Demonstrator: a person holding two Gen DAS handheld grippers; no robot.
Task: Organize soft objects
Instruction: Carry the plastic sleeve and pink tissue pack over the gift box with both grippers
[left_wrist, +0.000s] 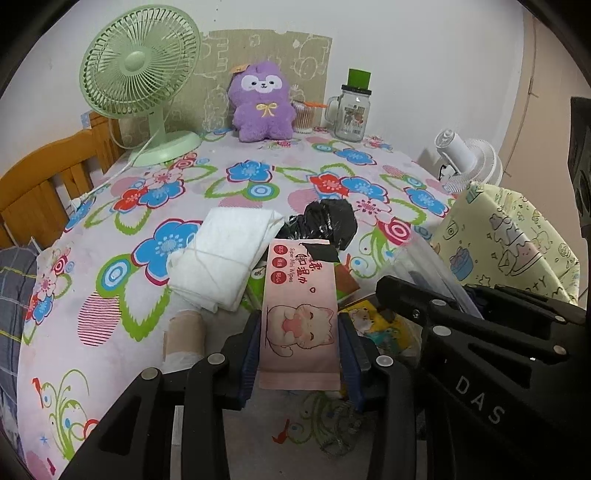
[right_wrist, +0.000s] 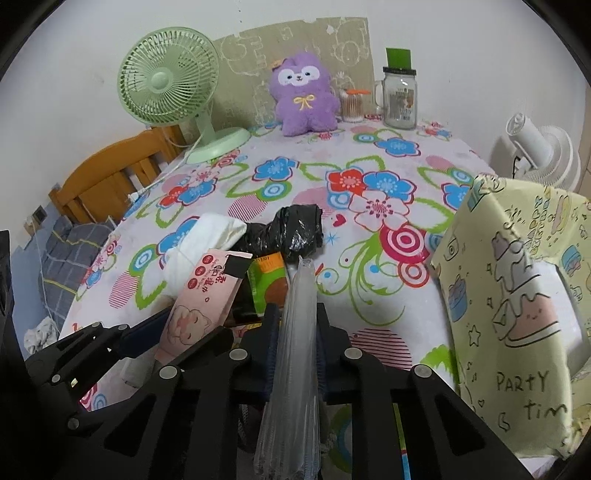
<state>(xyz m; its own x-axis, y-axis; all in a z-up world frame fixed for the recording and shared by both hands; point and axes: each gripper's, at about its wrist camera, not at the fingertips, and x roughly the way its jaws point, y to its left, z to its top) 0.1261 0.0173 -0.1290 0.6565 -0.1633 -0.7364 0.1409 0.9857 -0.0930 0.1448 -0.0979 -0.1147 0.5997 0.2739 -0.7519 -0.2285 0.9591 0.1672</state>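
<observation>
Floral table's cluttered. My left gripper (left_wrist: 299, 354) has its jaws clamped on the wipes pack (left_wrist: 300, 314), near middle; right gripper (right_wrist: 295, 354) pinches a clear plastic bag (right_wrist: 295, 369). Slippery bag could slide out.

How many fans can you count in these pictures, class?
2: a green fan at the table's back left by the purple plush, and a white fan off the right edge. Others may be hidden.

A green desk fan (left_wrist: 138, 79) stands upper left, a glass mug jar (left_wrist: 351, 110) with a green lid upper centre-right, a white fan (left_wrist: 469, 162) at right, wooden chair (left_wrist: 48, 177) left
</observation>
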